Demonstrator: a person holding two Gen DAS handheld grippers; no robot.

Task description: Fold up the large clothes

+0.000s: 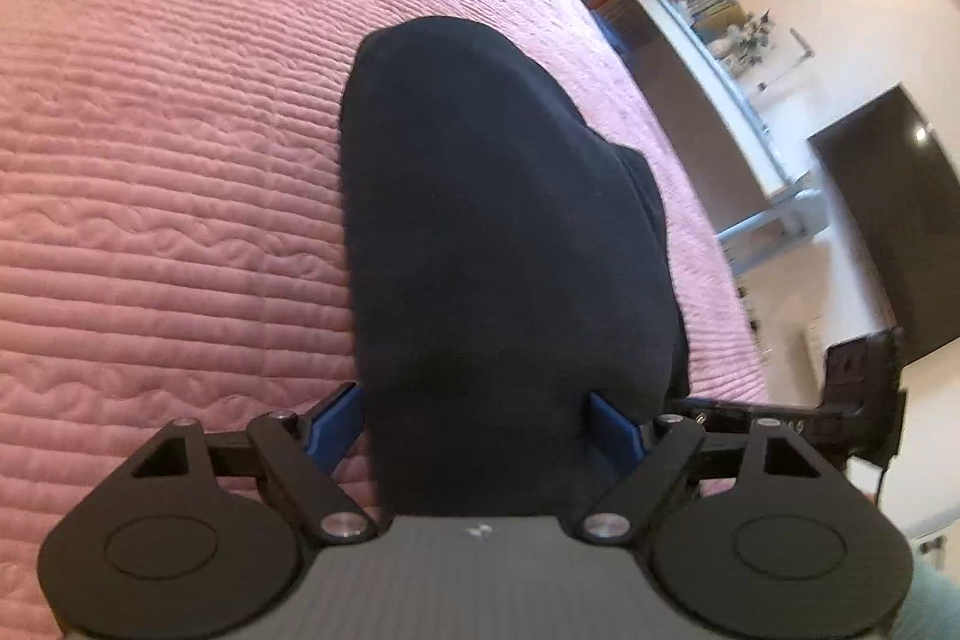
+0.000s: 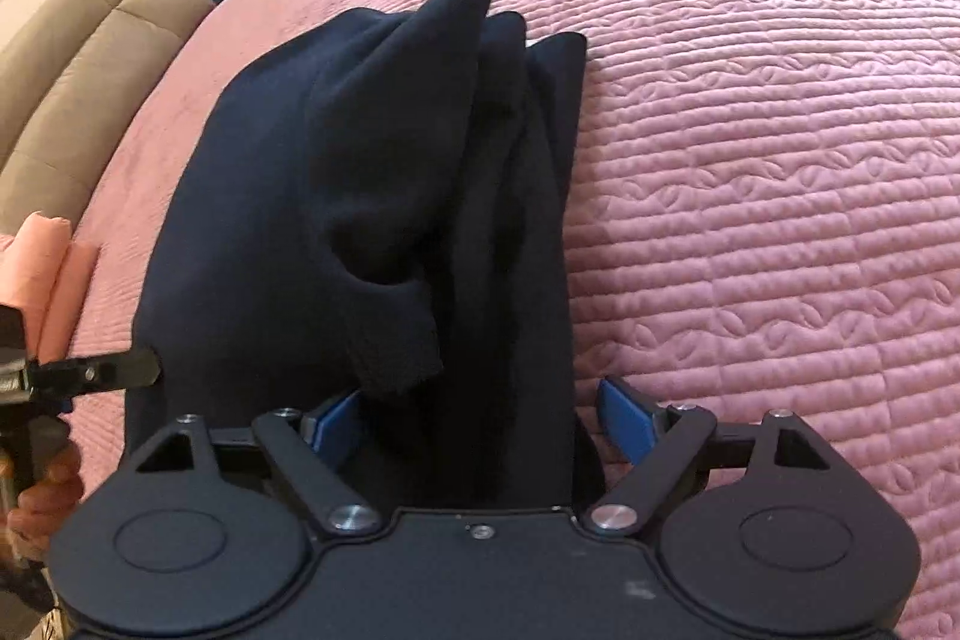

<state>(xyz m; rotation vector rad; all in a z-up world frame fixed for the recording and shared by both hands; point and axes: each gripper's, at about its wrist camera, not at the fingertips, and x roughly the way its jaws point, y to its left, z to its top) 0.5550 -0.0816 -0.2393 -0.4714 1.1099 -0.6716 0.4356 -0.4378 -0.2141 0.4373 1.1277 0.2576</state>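
Note:
A dark navy garment (image 1: 498, 232) lies folded in a thick bundle on the pink quilted bedspread (image 1: 168, 130). In the left wrist view my left gripper (image 1: 477, 424) stands with its blue fingers (image 1: 336, 427) spread wide on either side of the near end of the bundle. In the right wrist view the garment (image 2: 360, 196) shows several stacked folds and a cuff end. My right gripper (image 2: 480, 424) is also open, its blue fingers (image 2: 627, 421) straddling the near edge of the cloth. The left gripper shows at the left edge of the right wrist view (image 2: 90, 376).
The bedspread (image 2: 780, 160) stretches wide around the garment. A folded pink cloth (image 2: 54, 274) lies at the bed's left edge. A grey padded headboard (image 2: 78, 58) stands beyond. A white desk (image 1: 720, 88) and a dark screen (image 1: 888, 220) stand to the right of the bed.

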